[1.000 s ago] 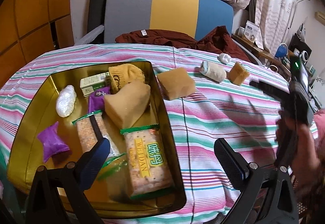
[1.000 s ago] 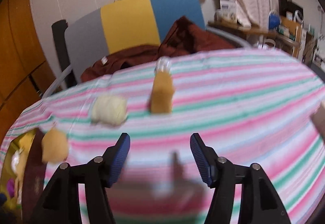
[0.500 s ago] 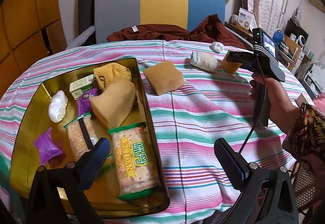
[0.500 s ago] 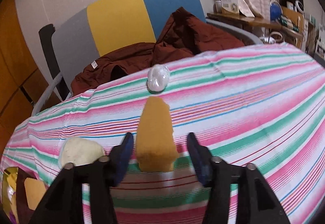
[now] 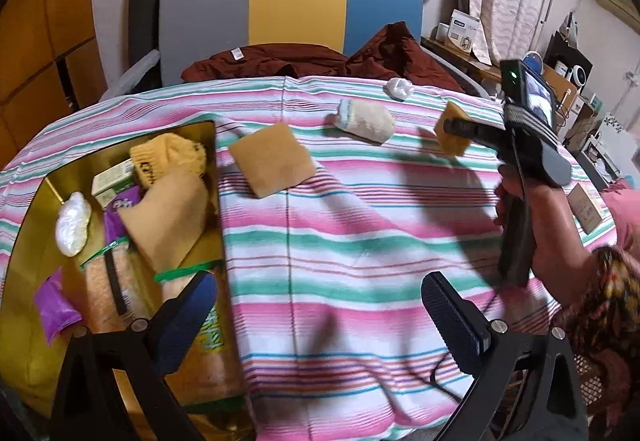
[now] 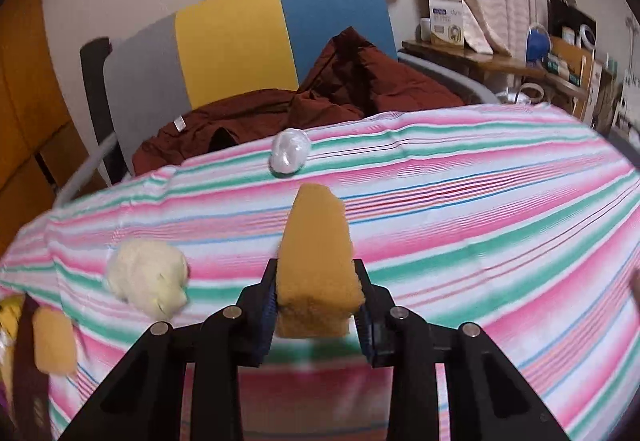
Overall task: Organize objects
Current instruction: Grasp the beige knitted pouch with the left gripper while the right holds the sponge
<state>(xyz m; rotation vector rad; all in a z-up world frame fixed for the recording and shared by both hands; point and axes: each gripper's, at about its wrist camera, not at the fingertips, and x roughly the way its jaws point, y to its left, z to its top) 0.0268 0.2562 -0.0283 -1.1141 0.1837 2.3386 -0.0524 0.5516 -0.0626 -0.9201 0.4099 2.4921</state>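
My right gripper (image 6: 316, 305) is shut on an orange sponge block (image 6: 316, 257), held just above the striped cloth; it also shows in the left wrist view (image 5: 454, 135). A cream fuzzy bundle (image 6: 148, 281) lies to its left and a white crumpled wad (image 6: 289, 155) beyond it. A flat tan sponge (image 5: 272, 159) lies beside the gold tray (image 5: 24, 233), which holds snack packets, a yellow knit cap and purple wrappers. My left gripper (image 5: 320, 317) is open and empty, over the tray's right edge.
The table wears a pink, green and white striped cloth (image 5: 360, 241). A grey, yellow and blue chair (image 5: 296, 1) with a dark red garment (image 5: 320, 61) stands behind it. A small box (image 5: 584, 207) lies at the table's right edge.
My right gripper moved forward to the orange sponge block and closed on it. The left gripper shifted slightly right over the tray edge and stayed open.
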